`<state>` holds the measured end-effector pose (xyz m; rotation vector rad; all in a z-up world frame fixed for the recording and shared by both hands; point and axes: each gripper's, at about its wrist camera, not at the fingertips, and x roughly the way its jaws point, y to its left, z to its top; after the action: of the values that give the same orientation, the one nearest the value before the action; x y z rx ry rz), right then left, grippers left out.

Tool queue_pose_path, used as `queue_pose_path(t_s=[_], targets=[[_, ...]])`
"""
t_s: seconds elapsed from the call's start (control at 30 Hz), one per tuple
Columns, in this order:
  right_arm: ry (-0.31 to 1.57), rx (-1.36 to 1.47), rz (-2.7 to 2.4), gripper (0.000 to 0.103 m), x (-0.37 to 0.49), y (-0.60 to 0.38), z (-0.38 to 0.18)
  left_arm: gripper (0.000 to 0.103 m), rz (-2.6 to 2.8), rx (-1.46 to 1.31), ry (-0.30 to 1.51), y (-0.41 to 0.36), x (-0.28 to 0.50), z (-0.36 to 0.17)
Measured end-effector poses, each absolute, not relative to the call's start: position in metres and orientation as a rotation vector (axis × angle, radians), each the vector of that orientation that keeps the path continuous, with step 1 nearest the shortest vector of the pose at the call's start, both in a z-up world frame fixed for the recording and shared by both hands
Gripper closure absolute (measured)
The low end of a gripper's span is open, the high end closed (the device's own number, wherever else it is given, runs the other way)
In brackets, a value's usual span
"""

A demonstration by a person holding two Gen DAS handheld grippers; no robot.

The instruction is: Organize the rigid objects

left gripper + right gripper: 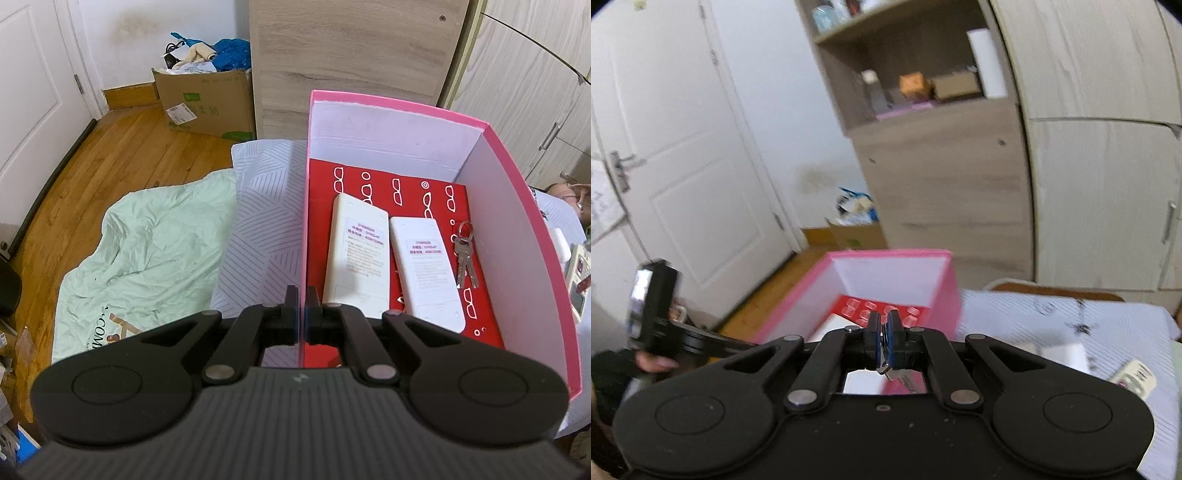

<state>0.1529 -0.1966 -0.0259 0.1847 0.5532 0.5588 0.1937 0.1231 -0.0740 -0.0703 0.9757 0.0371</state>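
A pink box (517,206) with a red patterned floor stands on the bed. Two white remote controls (356,254) (428,269) lie face down inside it, with a bunch of keys (463,254) beside them. My left gripper (302,306) is shut on the box's left wall. My right gripper (885,328) is shut on a second set of keys (897,374), which hangs below the pads above the near end of the pink box (945,295). The right wrist view is blurred.
A pale green quilt (147,258) and a striped pillow (266,229) lie left of the box. A cardboard box (207,99) stands on the wooden floor by a wardrobe (351,55). More small devices (578,273) lie on the bed to the right (1134,376).
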Motion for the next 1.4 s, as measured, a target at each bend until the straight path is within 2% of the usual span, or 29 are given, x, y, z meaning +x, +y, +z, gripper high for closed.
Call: queue_pose_path(t_s=[0.23, 0.53, 0.77, 0.9, 1.0, 1.07, 1.17, 1.33, 1.4], targets=[[0.571, 0.199, 0.7, 0.098, 0.148, -0.15, -0.026, 0.1, 0.026, -0.069, 0.977, 0.122, 0.194, -0.074], [0.798, 0.167, 0.774, 0.098, 0.173, -0.087, -0.079, 0.1, 0.013, -0.084, 0.978, 0.125, 0.195, -0.074], [0.85, 0.074, 0.695, 0.098, 0.192, -0.071, -0.11, 0.1, 0.001, -0.083, 0.975, 0.127, 0.194, -0.074], [0.766, -0.047, 0.637, 0.087, 0.19, -0.07, -0.102, 0.1, -0.003, -0.081, 0.973, 0.126, 0.194, -0.074], [0.726, -0.049, 0.637, 0.07, 0.185, -0.081, -0.086, 0.099, -0.006, -0.08, 0.971, 0.126, 0.194, -0.074], [0.712, -0.033, 0.642, 0.068, 0.18, -0.094, -0.072, 0.099, -0.011, -0.086, 0.972, 0.128, 0.194, -0.074], [0.689, -0.05, 0.625, 0.055, 0.169, -0.116, -0.05, 0.099, -0.014, -0.083, 0.971, 0.128, 0.194, -0.075], [0.828, -0.114, 0.49, 0.054, 0.164, -0.166, -0.034, 0.099, -0.014, -0.069, 0.971, 0.128, 0.193, -0.075], [0.818, -0.123, 0.463, 0.054, 0.162, -0.19, -0.035, 0.099, -0.013, -0.069, 0.971, 0.128, 0.193, -0.075]])
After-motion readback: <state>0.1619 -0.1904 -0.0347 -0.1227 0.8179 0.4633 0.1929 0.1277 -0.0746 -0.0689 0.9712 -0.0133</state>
